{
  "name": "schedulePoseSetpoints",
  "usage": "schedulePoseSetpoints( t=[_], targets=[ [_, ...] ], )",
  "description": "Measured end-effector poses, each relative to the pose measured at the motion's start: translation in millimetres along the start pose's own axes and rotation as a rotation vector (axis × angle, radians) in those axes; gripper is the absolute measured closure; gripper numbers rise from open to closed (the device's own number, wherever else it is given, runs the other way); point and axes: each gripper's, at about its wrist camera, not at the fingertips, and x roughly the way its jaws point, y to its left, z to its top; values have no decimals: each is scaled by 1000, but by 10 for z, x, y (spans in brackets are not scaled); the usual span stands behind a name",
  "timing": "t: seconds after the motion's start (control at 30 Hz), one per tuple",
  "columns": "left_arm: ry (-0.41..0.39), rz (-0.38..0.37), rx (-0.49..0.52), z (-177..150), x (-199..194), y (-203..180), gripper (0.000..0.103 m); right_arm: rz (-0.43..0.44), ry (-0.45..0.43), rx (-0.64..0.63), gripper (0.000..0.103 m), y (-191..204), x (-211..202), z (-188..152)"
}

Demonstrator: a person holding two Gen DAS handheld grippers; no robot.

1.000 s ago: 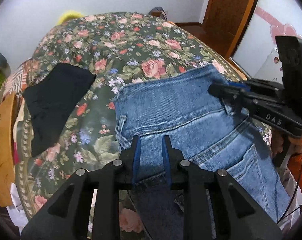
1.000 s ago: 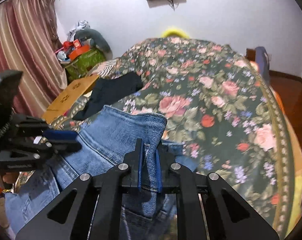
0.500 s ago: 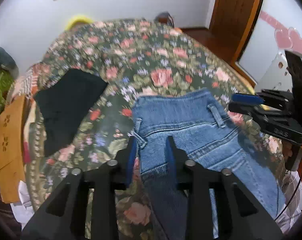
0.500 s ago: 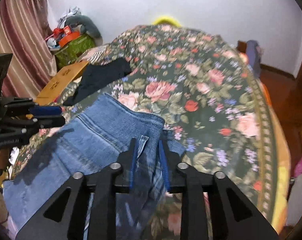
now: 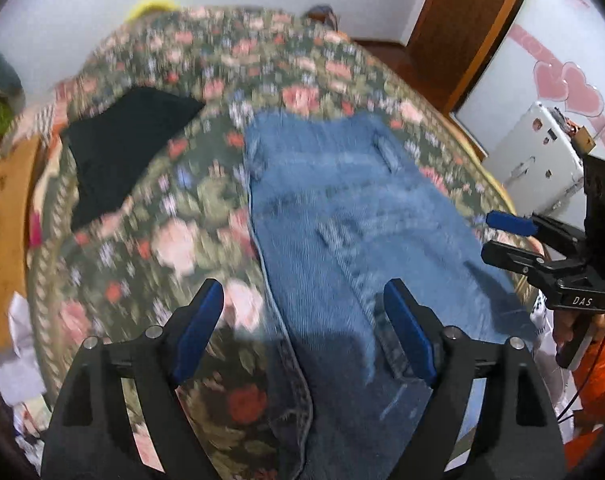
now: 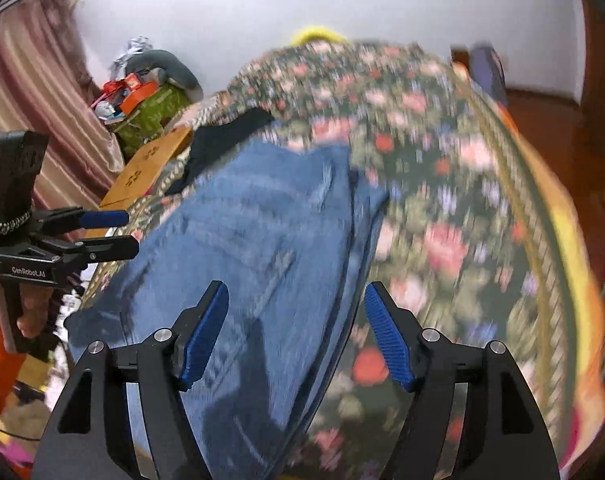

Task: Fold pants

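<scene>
Left wrist view
- Left gripper (image 5: 302,320): I read the jaws as spread wide, blue pads far apart, nothing between them. It hovers over the near edge of the bed.
- Jeans (image 5: 342,216): blue denim, lying flat on the floral bedspread (image 5: 174,216), waistband toward the far side, belt loops visible near the top. The lower part runs down past the near edge of the bed, under my gripper. Frame is motion-blurred; I cannot make out the fine seams.
- Black garment (image 5: 118,148): lies on the bedspread left of the jeans, near the left edge of the bed, apart from the denim.
- Right gripper (image 5: 498,236): seen from the side at the right edge of the bed, fingers parted, holding nothing, just beside the denim's right border.
- Wooden door (image 5: 462,20): far right, behind the bed.

Right wrist view
- Right gripper (image 6: 296,328): released, pads wide apart, empty; it hangs above the jeans (image 6: 254,240).
- Jeans: spread over the left half of the bedspread (image 6: 442,200), one long edge running toward me between the pads.
- Left gripper (image 6: 122,232): at the left edge of the bed, fingers apart, gripping nothing.
- Black garment (image 6: 222,140): beyond the waistband, partly hidden by denim.
- Curtain (image 6: 34,92): striped, far left.
</scene>
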Motion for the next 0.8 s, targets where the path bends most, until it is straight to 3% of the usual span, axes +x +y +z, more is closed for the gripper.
schedulePoseSetpoints(
  t=[0.2,0.33,0.6,0.7,0.8],
  targets=[
    [61,-95,-94,-54,238,135,20,63,71,127,36,-208,262,-148],
    [125,-137,-110,50,409,154,19,93,81,140,29,-280,381,-79],
    [181,-148,-52,287,629,12,21,177,101,126,25,-306,671,96],
    [159,-160,-36,325,662,20,33,182,101,114,29,-297,732,158],
    [136,-158,-41,344,626,37,45,191,103,123,43,-332,733,204]
  ],
)
